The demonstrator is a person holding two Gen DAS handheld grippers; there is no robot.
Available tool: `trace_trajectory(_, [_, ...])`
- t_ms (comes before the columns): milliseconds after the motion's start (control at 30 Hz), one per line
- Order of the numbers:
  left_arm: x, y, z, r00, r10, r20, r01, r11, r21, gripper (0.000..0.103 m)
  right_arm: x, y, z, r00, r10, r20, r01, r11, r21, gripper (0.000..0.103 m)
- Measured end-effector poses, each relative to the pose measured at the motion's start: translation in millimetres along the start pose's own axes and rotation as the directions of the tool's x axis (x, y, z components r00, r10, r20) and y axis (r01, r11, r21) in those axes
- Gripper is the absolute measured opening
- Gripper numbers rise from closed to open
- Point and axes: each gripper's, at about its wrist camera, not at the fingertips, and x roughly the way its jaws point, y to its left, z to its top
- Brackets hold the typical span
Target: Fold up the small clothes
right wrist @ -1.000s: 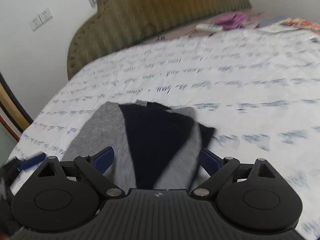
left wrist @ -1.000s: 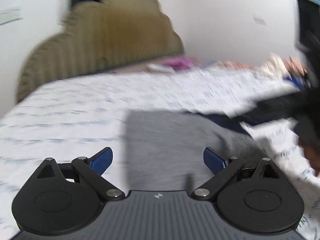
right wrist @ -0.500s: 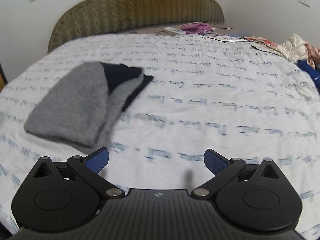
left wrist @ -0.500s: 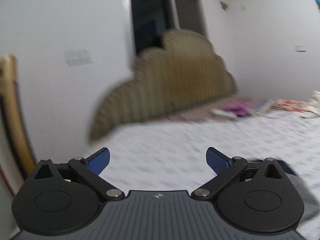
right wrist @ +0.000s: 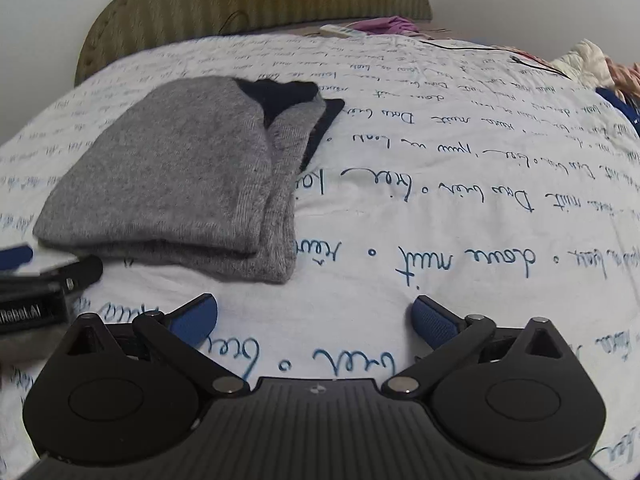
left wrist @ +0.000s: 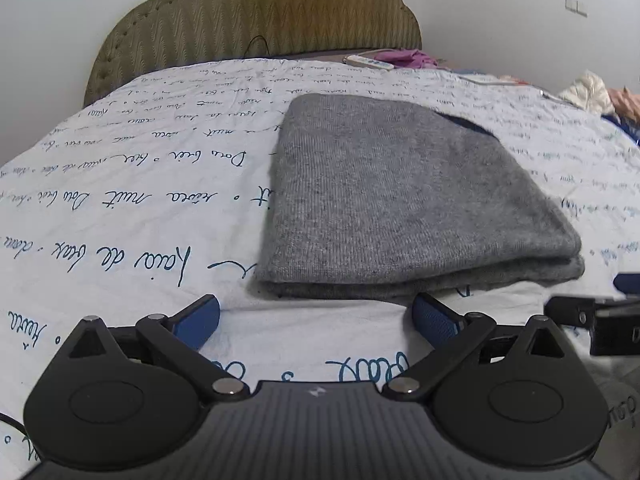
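While both tongs hang spread and empty, left gripper (left wrist: 316,316) and right gripper (right wrist: 314,316), we judge the folded grey sweater (left wrist: 400,192) just ahead on the bedsheet (left wrist: 120,200) soft, light, floppy; pinch its near doubled edge.

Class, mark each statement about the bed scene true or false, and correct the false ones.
1. The grey garment lies folded on the bedsheet. True.
2. The left gripper is clamped on the garment. False: its jaws stand open and empty, short of the garment's near edge.
3. A dark navy part shows at the garment's far end. True.
4. The right gripper holds a sleeve. False: its jaws are open over bare sheet, beside the garment.
5. The sheet is plain white. False: it carries blue handwriting.
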Motion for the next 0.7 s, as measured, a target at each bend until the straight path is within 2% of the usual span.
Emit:
trace_trajectory(167, [-0.8, 0.6, -1.3, 1.000, 0.002, 0.003, -0.002, 1.000, 0.001, 0.103, -1.3, 5.5, -8.2, 0.998, -0.029, 0.053, 0.030, 1.000, -0.007, 0.103])
trace_trajectory(467, [-0.7, -0.4, -1.8, 1.000, 0.004, 0.000, -0.004, 1.000, 0.004, 0.103, -1.3, 7.1, -0.5, 1.000, -0.013, -0.026, 0.014, 1.000, 0.006, 0.103])
trace_trajectory(600, [0.0, -0.8, -1.8, 1.000, 0.009, -0.001, -0.009, 1.000, 0.011, 0.103, -2.3, 3.3, -3.1, 1.000, 0.003, -0.005, -0.003, 0.999, 0.033, 0.103])
trace_trajectory(700, [0.6, -0.9, -1.8, 1.000, 0.007, -0.002, -0.007, 1.000, 0.013, 0.103, -0.9, 10.2, -13.9, 0.997, -0.037, 0.067, 0.036, 0.999, 0.015, 0.103])
